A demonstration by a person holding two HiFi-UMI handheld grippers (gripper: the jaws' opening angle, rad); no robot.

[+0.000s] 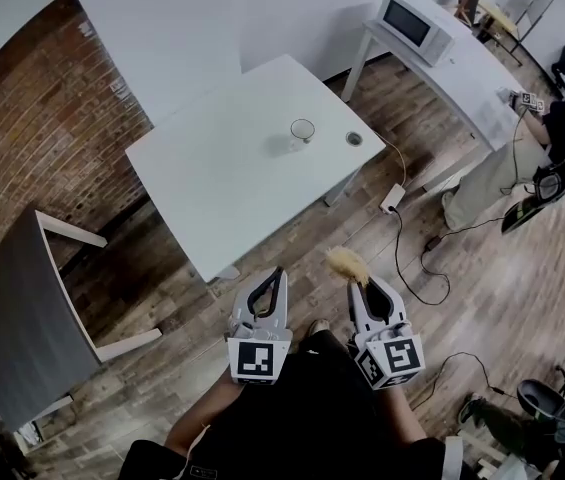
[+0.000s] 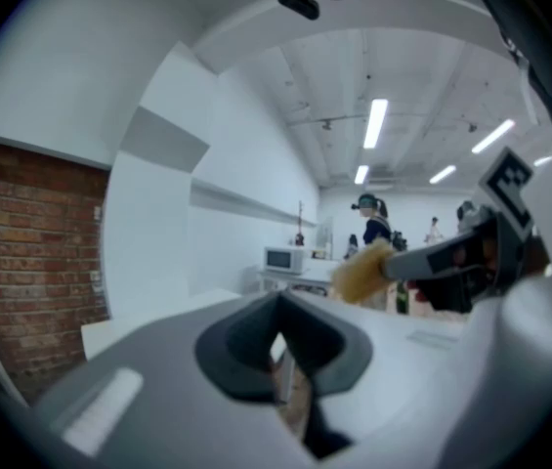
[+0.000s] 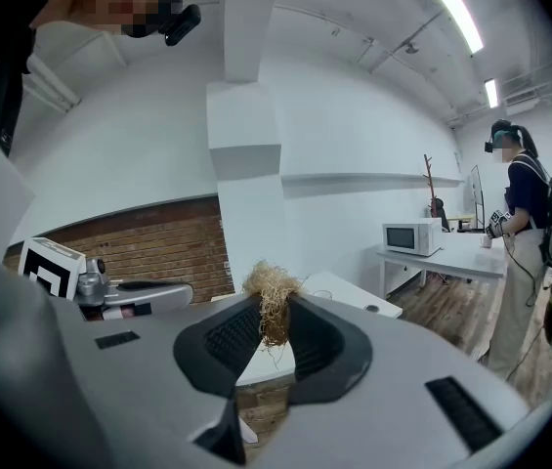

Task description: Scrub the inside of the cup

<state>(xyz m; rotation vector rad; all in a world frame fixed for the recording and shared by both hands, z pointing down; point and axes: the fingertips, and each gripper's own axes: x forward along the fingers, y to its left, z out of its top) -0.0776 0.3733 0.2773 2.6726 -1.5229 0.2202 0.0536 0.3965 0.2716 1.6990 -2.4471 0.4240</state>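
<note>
A clear glass cup (image 1: 302, 131) stands upright near the far right part of the white table (image 1: 212, 168), well ahead of both grippers. My right gripper (image 1: 354, 276) is shut on a tuft of straw-coloured scrubbing fibre (image 1: 346, 262), which sticks up between its pads (image 3: 274, 313). My left gripper (image 1: 271, 280) is shut with nothing in it; its jaws meet in the left gripper view (image 2: 280, 355). Both grippers hover over the wooden floor just short of the table's near edge. The fibre tuft (image 2: 361, 272) also shows in the left gripper view.
A small round dark object (image 1: 353, 139) lies on the table right of the cup. A grey chair (image 1: 22, 328) stands at the left. A second table with a microwave (image 1: 414, 26) is at the back right, a person (image 1: 552, 138) beside it. Cables (image 1: 417, 258) trail on the floor.
</note>
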